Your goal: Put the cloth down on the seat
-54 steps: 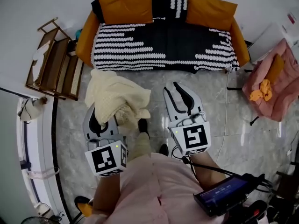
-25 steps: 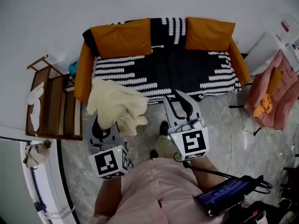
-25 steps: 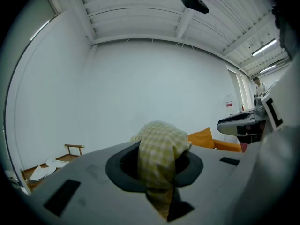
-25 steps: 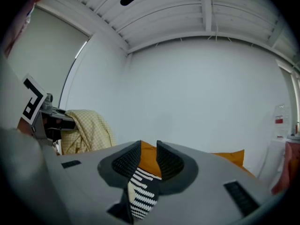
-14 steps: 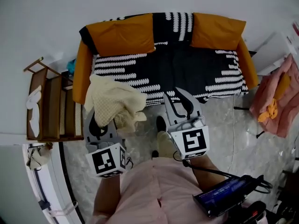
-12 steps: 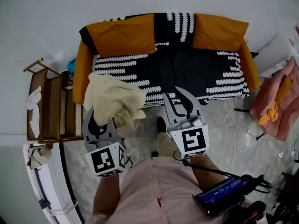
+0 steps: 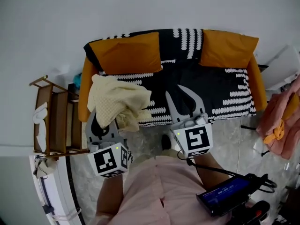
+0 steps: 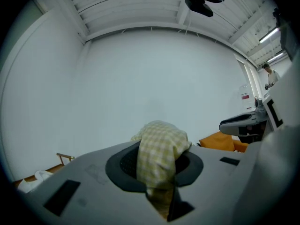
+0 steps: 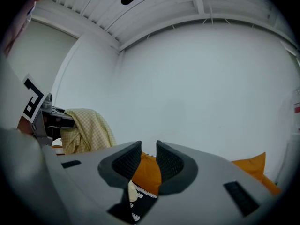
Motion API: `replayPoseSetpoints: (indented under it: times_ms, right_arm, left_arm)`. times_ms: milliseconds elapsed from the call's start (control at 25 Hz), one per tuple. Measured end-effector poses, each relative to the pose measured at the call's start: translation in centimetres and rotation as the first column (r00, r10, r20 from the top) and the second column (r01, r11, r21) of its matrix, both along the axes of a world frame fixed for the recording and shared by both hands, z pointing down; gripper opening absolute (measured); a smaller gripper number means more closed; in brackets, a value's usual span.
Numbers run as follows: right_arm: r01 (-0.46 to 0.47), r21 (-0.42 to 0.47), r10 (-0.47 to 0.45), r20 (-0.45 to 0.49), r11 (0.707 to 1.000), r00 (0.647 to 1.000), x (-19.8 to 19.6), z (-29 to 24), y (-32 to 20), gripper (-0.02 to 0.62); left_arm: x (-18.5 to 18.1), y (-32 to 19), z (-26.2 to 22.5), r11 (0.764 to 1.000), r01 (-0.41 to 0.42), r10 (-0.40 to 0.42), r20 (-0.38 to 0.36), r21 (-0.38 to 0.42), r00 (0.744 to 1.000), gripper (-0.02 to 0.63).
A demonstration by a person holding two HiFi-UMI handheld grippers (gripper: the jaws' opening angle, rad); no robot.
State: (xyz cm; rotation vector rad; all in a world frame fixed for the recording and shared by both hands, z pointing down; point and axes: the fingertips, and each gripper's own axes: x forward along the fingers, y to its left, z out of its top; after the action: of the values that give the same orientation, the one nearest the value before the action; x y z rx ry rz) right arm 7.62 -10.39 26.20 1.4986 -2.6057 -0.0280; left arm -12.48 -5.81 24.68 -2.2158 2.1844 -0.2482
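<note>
Left tongs (image 8: 158, 164) clamp the cloth (image 7: 117, 100); right tongs (image 9: 148, 150), narrowly parted, seem empty.

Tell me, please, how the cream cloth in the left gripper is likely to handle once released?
The cloth looks floppy: it drapes in folds over the left gripper, so it will probably slump into a heap on the seat. It seems light, held by one pinched bunch. Its woven texture likely resists sliding.
</note>
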Motion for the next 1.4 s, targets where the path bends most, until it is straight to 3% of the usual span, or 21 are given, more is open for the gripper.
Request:
replayPoseSetpoints:
  times_ms: [240,800,960,1400]
  right_arm:
    - [0.005,-0.002,-0.005,-0.005,1.0,1.0,-1.2,0.8,-6.3,0.098]
    - [-0.013,0.013,0.014,-0.038,1.0,0.999,-4.8,-1.4,-10.3,0.098]
    - [-0.022,-0.032,0.021,-0.036,0.999,0.999,-6.5,1.2,-13.8,0.098]
    - [-0.039,-0.128,0.03,-0.065,0.991,0.997,-9.2,5.5,-17.0,0.1]
  left_arm:
    - [-1.3,-6.1,0.5,1.0,0.011,-0.011,0.001,-0.001,1.0,0.087]
    - [-4.8,-10.8,-1.4,1.0,-0.013,0.014,-0.019,0.026,1.0,0.087]
    - [-5.6,-14.1,1.2,0.999,-0.041,0.04,-0.013,-0.01,0.999,0.087]
    - [-7.2,-18.6,6.3,0.989,-0.098,0.093,-0.047,-0.115,0.995,0.089]
